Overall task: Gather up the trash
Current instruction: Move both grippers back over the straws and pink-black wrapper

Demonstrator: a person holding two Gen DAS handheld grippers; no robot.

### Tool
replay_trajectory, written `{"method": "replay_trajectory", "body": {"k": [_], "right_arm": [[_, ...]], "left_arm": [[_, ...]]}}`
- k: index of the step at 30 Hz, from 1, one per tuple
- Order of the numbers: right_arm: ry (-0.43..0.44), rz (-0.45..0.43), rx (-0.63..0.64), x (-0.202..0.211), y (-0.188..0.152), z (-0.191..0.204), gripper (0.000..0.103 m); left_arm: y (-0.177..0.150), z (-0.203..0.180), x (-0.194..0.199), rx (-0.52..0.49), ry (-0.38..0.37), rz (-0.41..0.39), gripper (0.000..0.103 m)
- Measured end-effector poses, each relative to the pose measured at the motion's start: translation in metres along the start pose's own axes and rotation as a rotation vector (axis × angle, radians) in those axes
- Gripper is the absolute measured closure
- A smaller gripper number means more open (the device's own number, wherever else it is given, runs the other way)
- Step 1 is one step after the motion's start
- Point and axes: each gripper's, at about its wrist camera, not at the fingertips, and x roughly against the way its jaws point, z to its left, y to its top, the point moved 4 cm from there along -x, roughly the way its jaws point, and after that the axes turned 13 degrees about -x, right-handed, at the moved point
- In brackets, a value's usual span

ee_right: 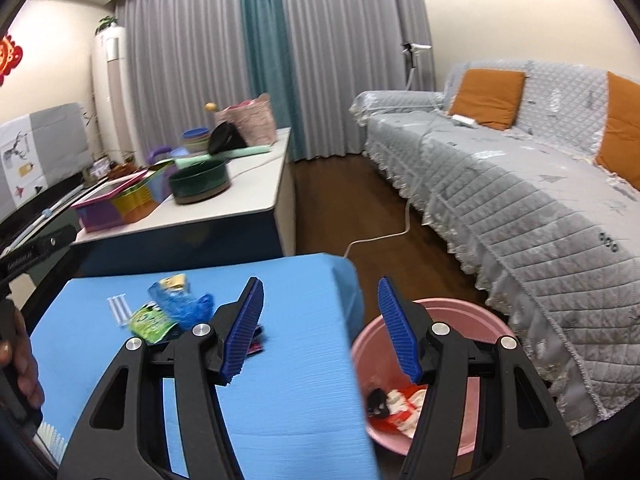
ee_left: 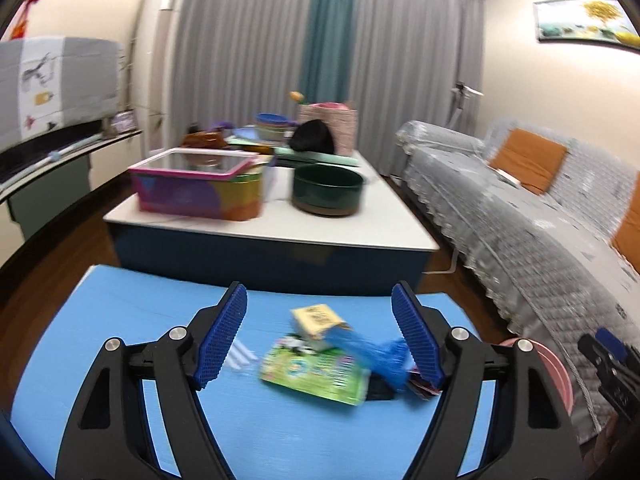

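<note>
On the blue mat [ee_left: 120,320] lies a small pile of trash: a green packet [ee_left: 316,372], a yellow carton [ee_left: 318,320], a crumpled blue plastic bag [ee_left: 376,352], white sticks [ee_left: 240,354] and a dark wrapper [ee_left: 420,384]. My left gripper [ee_left: 320,336] hangs open above the pile, its pads touching nothing. The right gripper [ee_right: 322,332] is open and empty, over the mat's right edge [ee_right: 344,320] and the pink basin [ee_right: 460,312]. A red-and-white wrapper [ee_right: 404,404] and a black scrap [ee_right: 378,398] lie in the basin. The same pile [ee_right: 168,312] shows left of the right gripper.
Behind the mat stands a low white table [ee_left: 280,232] with a coloured box [ee_left: 200,192] and a dark green bowl [ee_left: 328,190]. A grey-covered sofa [ee_right: 520,200] with orange cushions fills the right. A white cable [ee_right: 384,236] runs across the wooden floor. A hand [ee_right: 20,360] shows at the left edge.
</note>
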Motion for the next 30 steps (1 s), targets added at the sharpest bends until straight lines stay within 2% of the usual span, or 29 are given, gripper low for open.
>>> {"method": "replay_trajectory", "body": {"k": [8,13,19,27,30], "right_arm": [[0.044,0.083,0.115,-0.037,-0.031,0.045,0.043],[0.052,0.136,0.183,-0.063,-0.050,0.064,0.044],[0.053,0.171,0.276,-0.087,-0.068,0.084,0.045],[0.048,0.207,0.300,-0.112,-0.075,0.089,0.046],[0.052,0.216,0.300,-0.119,-0.076,0.089,0.046]], "left_arm": [[-0.041,0.046,-0.027,0.102,0.074,0.096,0.030],[-0.058,0.066,-0.042,0.105,0.141,0.122,0.033],[-0.072,0.079,-0.063,0.122,0.151,0.165,0.043],[-0.091,0.086,-0.090,0.142,0.143,0.228,0.052],[-0.096,0.088,-0.099,0.150,0.136,0.249,0.052]]}}
